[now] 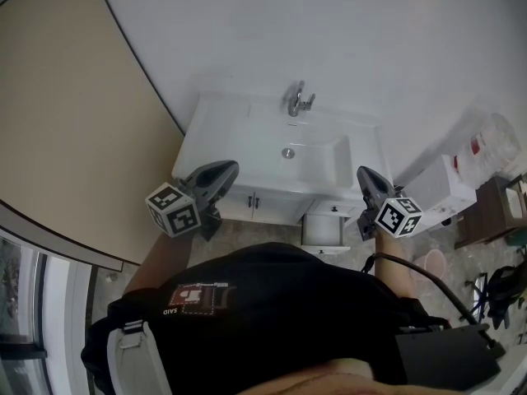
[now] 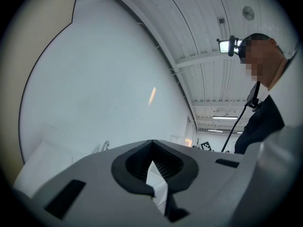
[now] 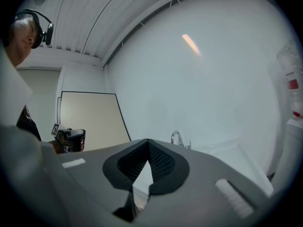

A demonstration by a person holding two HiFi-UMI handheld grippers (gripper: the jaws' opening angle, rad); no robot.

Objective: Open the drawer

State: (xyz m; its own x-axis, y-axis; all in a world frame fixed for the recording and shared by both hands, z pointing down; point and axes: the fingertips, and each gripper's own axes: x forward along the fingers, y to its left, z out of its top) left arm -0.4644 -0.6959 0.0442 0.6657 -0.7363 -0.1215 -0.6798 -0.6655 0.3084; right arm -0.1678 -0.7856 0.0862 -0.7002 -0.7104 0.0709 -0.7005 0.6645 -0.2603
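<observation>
When looking down through the head view, find the drawer (image 1: pixel 323 230) low at the right end of the vanity (image 1: pixel 212 130), below the basin (image 1: pixel 313 159), apparently already drawn out toward the person. Long axis across the cabinet front; travel toward the feet. Nearer the right gripper (image 1: pixel 365 175), just down and left of it, not touching. Well apart from the left gripper (image 1: pixel 229 169), which hovers above the twin doors (image 1: pixel 255 202). Bare floor (image 1: pixel 247 235) in front for more pull; clutter only far right.

In the left gripper view, fingers (image 2: pixel 142 162) closed tip to tip, nothing between, aimed at blank wall. No drawer in sight.

In the right gripper view, fingers (image 3: pixel 163 162) likewise pressed together and empty, facing the faucet (image 3: pixel 176 138); drawer below the frame.
</observation>
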